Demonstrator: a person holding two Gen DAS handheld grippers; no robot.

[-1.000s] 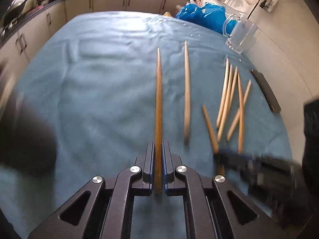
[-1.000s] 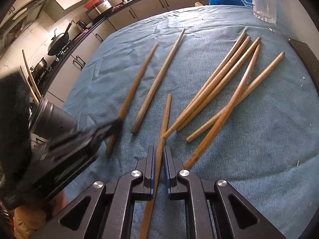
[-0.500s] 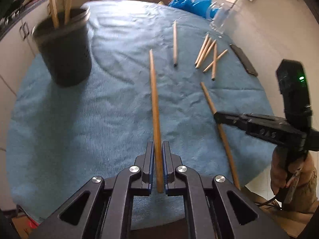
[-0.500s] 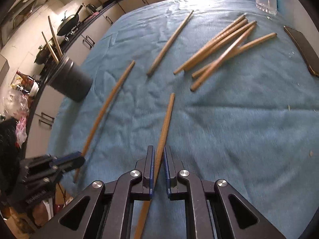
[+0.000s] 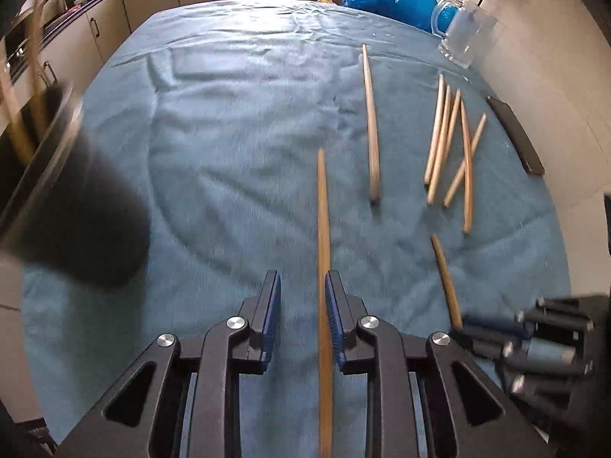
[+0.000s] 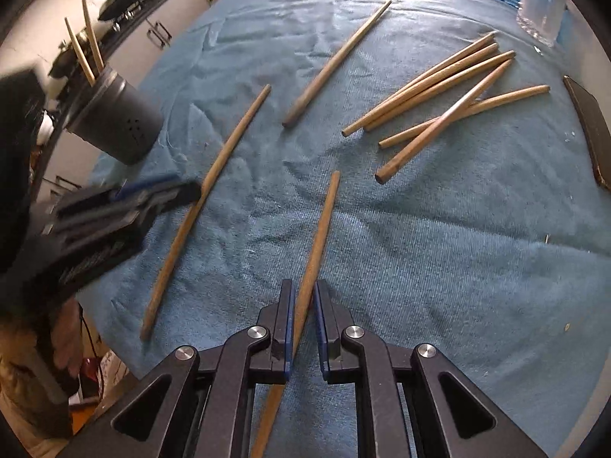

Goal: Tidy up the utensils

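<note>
Left gripper point(image 5: 301, 320) fingers spread, chopstick point(image 5: 324, 267) loose between; right gripper point(image 6: 303, 324) fingers pinching second chopstick point(image 6: 317, 244). Re-pinch squarely before carrying to holder point(image 6: 118, 122) far left.

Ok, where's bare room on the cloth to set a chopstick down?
Widest bare cloth lies between the holder and the lone chopstick, toward the far edge. Another patch lies right of the chopstick in the right gripper, nearside of the pile. Crowded: the pile, up to the black slab.
</note>
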